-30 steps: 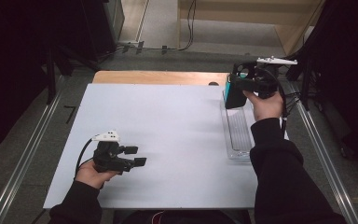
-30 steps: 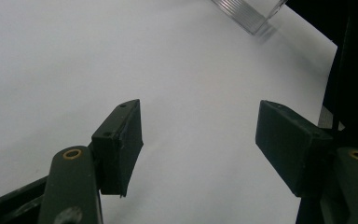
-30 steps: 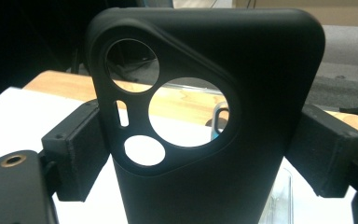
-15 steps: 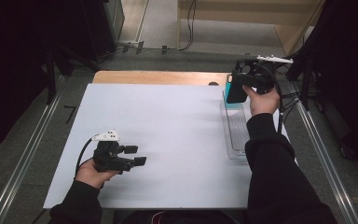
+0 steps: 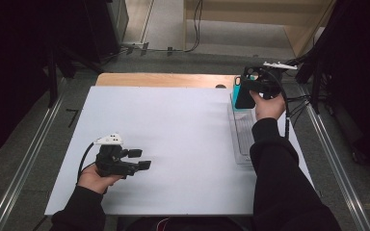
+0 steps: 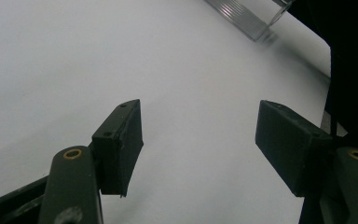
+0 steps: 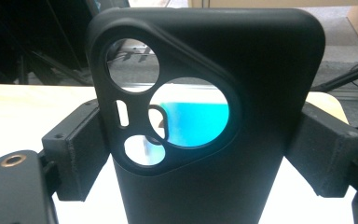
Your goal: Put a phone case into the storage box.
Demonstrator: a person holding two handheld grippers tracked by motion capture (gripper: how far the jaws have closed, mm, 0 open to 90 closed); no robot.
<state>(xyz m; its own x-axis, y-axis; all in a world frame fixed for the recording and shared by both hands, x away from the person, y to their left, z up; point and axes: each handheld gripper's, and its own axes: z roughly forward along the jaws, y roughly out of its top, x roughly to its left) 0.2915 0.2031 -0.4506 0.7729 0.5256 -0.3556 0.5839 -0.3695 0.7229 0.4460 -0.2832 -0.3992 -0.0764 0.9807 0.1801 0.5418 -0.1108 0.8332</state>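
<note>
A black phone case [image 7: 214, 112] with round camera cutouts stands upright between the jaws of my right gripper [image 7: 200, 158], which is shut on its two sides. In the high view the black phone case [image 5: 244, 92] is held above the far end of a clear plastic tray [image 5: 241, 132], in front of a turquoise object [image 5: 235, 91]. My left gripper [image 5: 140, 159] rests low over the white table [image 5: 183, 144] at the near left. Its jaws stand open with nothing between them, and its pads [image 6: 126, 140] frame bare white surface.
The clear tray's corner [image 6: 261, 21] shows far off in the left gripper view. A wooden board [image 5: 164, 80] runs along the table's far edge. Cables [image 5: 298, 103] trail off the table's right side. Metal rails [image 5: 24, 163] flank the table on the floor.
The right gripper has shifted slightly left and toward me with the phone case. The left gripper has stayed in place, open.
</note>
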